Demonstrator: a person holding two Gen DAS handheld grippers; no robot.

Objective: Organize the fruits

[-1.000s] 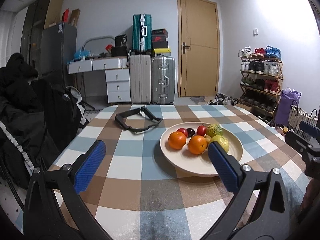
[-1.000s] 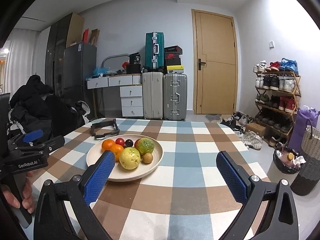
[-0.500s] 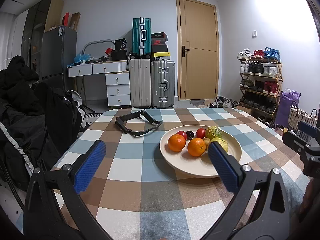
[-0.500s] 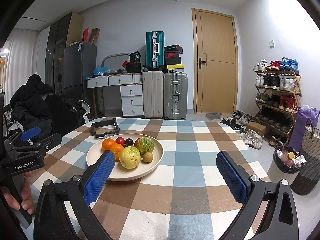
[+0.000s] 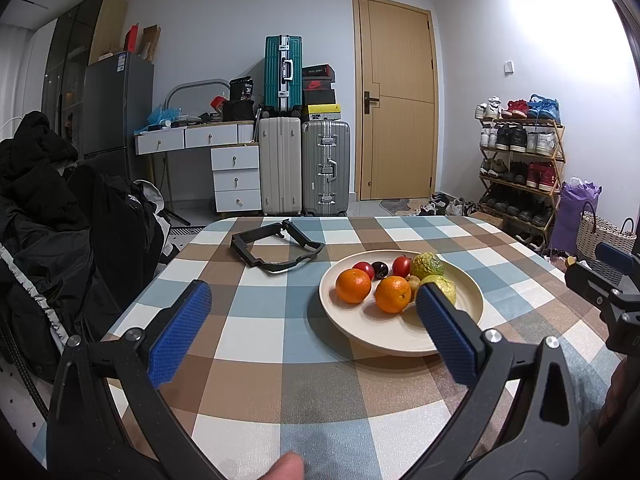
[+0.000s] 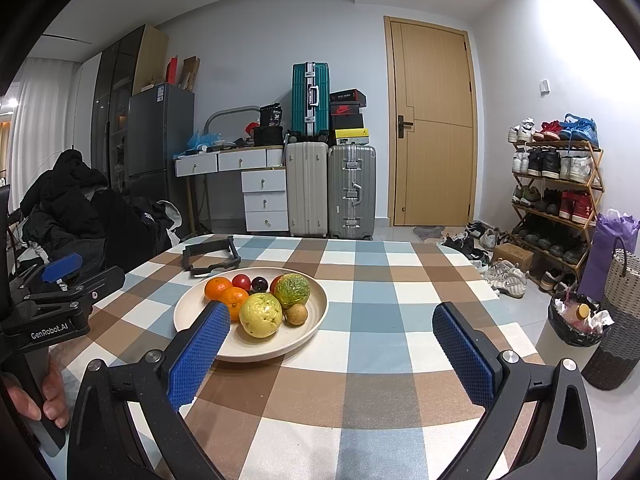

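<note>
Fruits (image 6: pixel 260 304) untouched, both grippers (image 5: pixel 312 320) wide, empty.

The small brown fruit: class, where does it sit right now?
In the right wrist view, the small brown fruit lies in the plate, toward its right side, beside the yellow-green guava and below the green-and-red fruit.

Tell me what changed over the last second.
Little. The left wrist view tilted slightly up, so the plate and table sit lower in frame; the right view barely shifted. Nothing was grasped or released: left gripper and right gripper stay open, fruit stays on the plate.
</note>
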